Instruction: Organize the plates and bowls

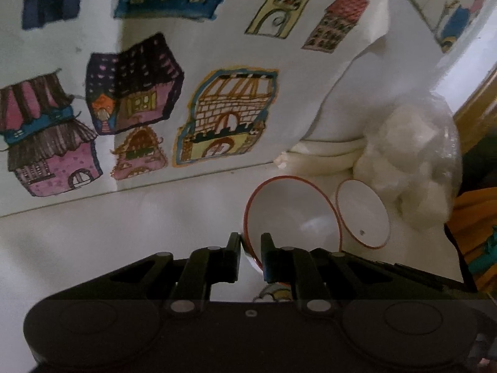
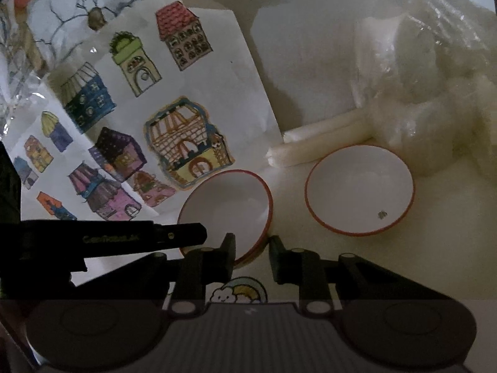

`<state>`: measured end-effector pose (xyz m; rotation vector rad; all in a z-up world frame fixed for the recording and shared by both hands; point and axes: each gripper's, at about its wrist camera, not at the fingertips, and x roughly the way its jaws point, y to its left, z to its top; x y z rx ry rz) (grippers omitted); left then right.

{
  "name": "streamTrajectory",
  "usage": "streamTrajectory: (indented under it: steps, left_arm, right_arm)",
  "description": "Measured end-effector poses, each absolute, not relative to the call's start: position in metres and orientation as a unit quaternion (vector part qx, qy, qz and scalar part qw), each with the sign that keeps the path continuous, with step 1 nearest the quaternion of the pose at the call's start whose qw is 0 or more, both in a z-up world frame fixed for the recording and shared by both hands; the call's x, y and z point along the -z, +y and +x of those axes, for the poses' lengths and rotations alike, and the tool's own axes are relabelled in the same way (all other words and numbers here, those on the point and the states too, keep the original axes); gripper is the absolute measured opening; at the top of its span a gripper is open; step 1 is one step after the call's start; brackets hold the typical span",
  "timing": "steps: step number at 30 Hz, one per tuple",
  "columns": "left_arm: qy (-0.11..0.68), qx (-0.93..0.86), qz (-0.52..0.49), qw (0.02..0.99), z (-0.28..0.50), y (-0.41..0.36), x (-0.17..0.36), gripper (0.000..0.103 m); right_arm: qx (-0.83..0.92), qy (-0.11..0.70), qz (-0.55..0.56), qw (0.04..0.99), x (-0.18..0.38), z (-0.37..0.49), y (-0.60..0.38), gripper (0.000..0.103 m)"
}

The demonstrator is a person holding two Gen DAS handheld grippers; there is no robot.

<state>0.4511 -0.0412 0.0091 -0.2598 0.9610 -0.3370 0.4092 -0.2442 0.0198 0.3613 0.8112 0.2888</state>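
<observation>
Two white bowls with red rims are on a white tabletop. In the left wrist view my left gripper (image 1: pixel 250 239) is shut on the near rim of the closer bowl (image 1: pixel 292 211), which is tilted up. The second bowl (image 1: pixel 363 214) lies just to its right. In the right wrist view the same tilted bowl (image 2: pixel 223 202) has its near rim between the fingers of my right gripper (image 2: pixel 252 241), one finger inside and one outside, closed on the wall. My left gripper (image 2: pixel 200 233) reaches the bowl's left rim from the side. The other bowl (image 2: pixel 360 186) sits flat to the right.
A sheet of coloured house drawings (image 2: pixel 139 124) lies left of and behind the bowls. White rolled tubes (image 2: pixel 320 146) and a clear bag of white fluff (image 2: pixel 428 108) crowd the back right. A rainbow sticker (image 2: pixel 239 292) shows below the fingers. Orange cloth (image 1: pixel 475 217) is at far right.
</observation>
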Motion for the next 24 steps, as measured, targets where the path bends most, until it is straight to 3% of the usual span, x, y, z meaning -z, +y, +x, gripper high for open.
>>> streamTrajectory:
  steps: [24]
  left_arm:
    - [0.432,0.156,-0.137,0.878,0.355,0.009,-0.045,0.014]
  right_arm:
    - [-0.170,0.382,0.156,0.895,-0.049,0.331,-0.206,0.025]
